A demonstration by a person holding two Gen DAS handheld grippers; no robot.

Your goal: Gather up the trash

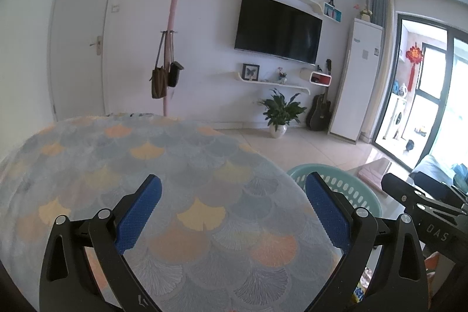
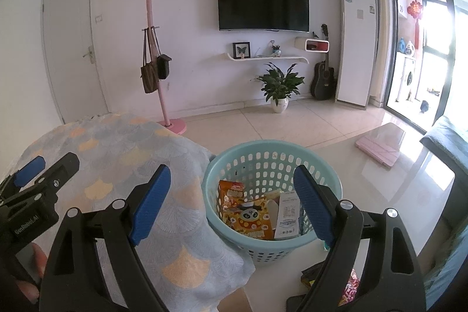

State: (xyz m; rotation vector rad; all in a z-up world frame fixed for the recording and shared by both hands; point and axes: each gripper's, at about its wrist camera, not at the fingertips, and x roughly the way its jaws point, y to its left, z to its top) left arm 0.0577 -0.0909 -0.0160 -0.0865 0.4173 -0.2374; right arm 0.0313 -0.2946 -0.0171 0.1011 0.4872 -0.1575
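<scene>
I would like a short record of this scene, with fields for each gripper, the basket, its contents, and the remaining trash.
left gripper: open, empty, above patterned blanket
right gripper: open, empty, above basket
basket: light blue, upright, beside the blanket
contents: orange snack wrapper, white carton
remaining trash: wrappers on table near the basket, partly hidden

The laundry basket (image 2: 272, 186) stands on the surface (image 2: 380, 195), and everything else is placed from it. Inside it lie snack wrappers (image 2: 248, 212) and a paper box (image 2: 288, 212). Touching its left side is a blanket-covered mound (image 2: 131, 165). To its right, on the surface, lies a tablet case (image 2: 380, 149). Behind it, across the floor, stand a potted plant (image 2: 279, 86) and a guitar (image 2: 323, 78), with the television (image 2: 263, 2) on the wall above them. In front of it lie more wrappers (image 2: 348, 285).
</scene>
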